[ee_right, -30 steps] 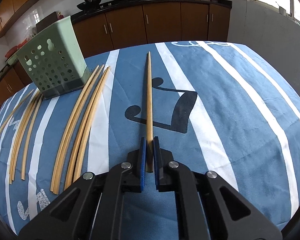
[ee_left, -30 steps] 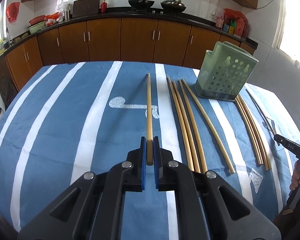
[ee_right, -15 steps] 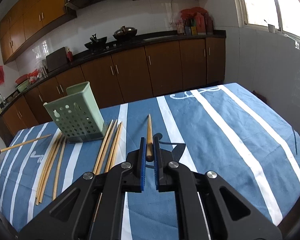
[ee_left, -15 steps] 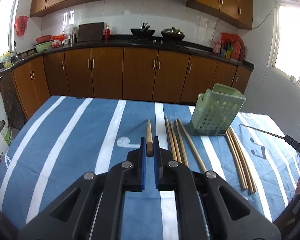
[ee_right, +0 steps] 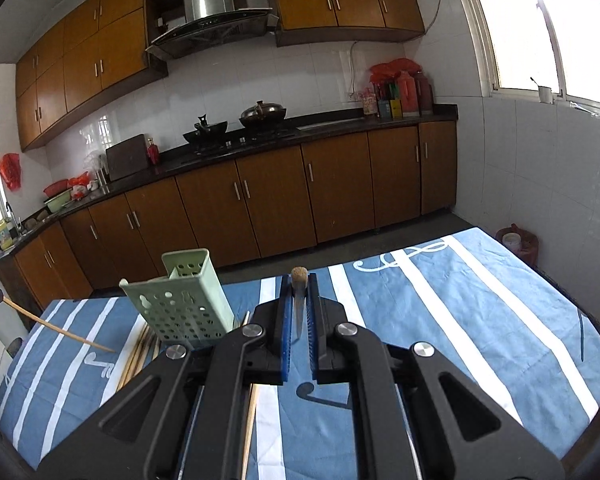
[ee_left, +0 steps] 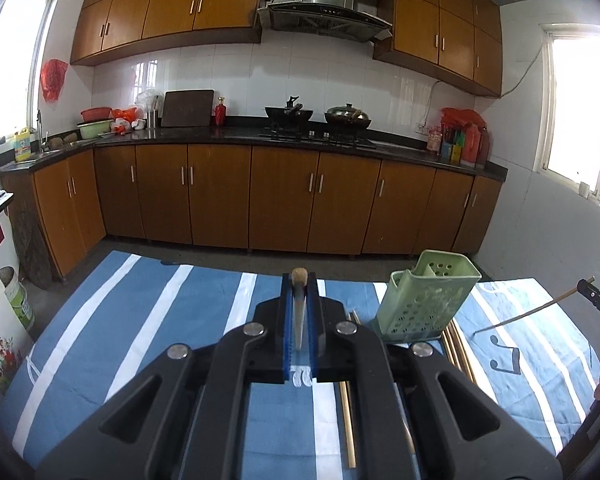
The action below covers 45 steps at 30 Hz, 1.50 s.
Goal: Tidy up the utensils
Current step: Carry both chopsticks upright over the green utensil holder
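With your left gripper (ee_left: 299, 280) and right gripper (ee_right: 299, 280) each clenched on a chopstick (ee_left: 299, 276) above the striped surface (ee_left: 148, 320), tip each one down into the green holder (ee_left: 428, 300) between you before releasing.

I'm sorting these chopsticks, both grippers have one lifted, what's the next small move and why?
Probably carry the right gripper and its chopstick left, over the green holder. Each gripper is shut on a chopstick clear of the cloth, the holder stands upright with its top open, and more chopsticks lie beside it.
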### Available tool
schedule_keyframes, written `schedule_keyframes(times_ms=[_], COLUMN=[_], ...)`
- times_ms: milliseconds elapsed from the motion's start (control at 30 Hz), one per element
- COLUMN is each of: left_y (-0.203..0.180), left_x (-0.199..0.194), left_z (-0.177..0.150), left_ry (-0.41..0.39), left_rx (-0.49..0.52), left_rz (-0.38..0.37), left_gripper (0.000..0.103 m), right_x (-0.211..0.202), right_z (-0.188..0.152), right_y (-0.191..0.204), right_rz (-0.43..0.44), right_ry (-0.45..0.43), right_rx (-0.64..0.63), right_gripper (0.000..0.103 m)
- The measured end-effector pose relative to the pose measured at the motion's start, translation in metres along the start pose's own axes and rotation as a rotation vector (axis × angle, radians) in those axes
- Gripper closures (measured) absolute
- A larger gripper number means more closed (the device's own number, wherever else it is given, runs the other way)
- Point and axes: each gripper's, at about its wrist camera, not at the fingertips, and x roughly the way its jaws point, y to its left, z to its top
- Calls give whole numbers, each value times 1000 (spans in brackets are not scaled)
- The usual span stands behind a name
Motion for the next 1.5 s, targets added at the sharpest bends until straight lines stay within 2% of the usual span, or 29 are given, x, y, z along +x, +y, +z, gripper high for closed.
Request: schedule_keyframes(times_ms=[200,367,567,733,833,1000,1167,1500], left_y=[-3,-9,-33,-69,-91,-113,-114,-107], left_x=[3,-10,-31,-36,-25,8,44,84], left_z=[30,72,134,160,158,137,116,88], left_ry=[-29,-103,-203,-255,-238,-169,-98,-5], left_rx=[25,32,-2,-21,-22,-15,-38,-31], left_rz=[24,18,-67,-152,-193,-211,-213,-202], left_gripper=[96,96,96,96,96,96,96,95], right_x=[2,-11,-29,-29,-19,3,21,53], right_z=[34,80,130,141,136,122,110,92], right_y=[3,10,25,37,47,59,66,68], right_rz=[12,51,176,269,282,286,272,251], right_ry=[-36,-116,-184,-169,-130,-60,-18,54], right_rx=[2,7,48,51,19,-4,-23,-21], right_gripper=[96,96,96,96,96,96,96,95])
